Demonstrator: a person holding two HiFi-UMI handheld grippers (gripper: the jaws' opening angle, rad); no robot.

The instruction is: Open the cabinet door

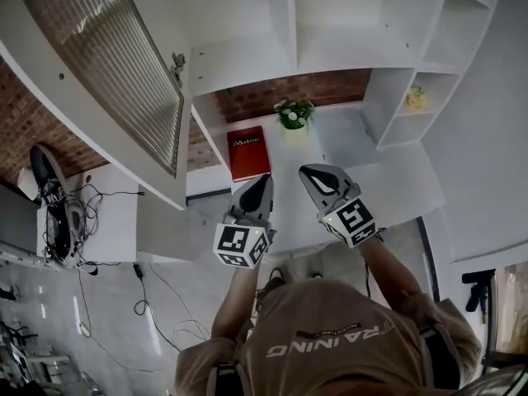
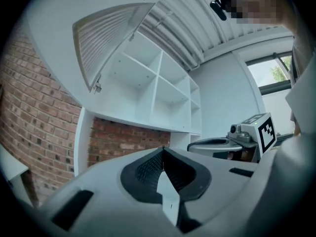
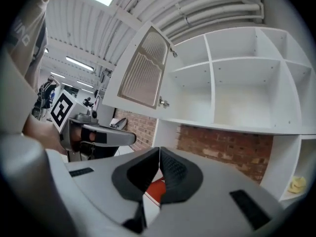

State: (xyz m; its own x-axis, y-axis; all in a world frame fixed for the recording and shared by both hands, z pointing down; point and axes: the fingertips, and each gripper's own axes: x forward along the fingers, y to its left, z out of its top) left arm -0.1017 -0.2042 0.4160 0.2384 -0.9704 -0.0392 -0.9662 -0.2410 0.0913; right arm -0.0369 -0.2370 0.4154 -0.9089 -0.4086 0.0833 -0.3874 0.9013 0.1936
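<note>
The white cabinet door [image 1: 124, 64] with its ribbed glass panel stands swung wide open at the upper left, a small metal catch [image 1: 177, 60] on its edge. It also shows in the left gripper view as the door [image 2: 106, 38] and in the right gripper view as the door [image 3: 143, 70]. Behind it are bare white shelves [image 1: 247, 56]. My left gripper [image 1: 262, 178] [image 2: 163, 149] and right gripper [image 1: 312, 172] [image 3: 159, 149] hang side by side below the cabinet, away from the door. Both are shut with nothing in them.
A red book [image 1: 247, 151] and a small potted plant [image 1: 293, 112] stand on the white desk [image 1: 355, 151] against the brick wall. A yellow object [image 1: 415, 97] sits in the right shelf unit. Cables [image 1: 148, 304] and dark equipment [image 1: 49, 209] lie on the floor at the left.
</note>
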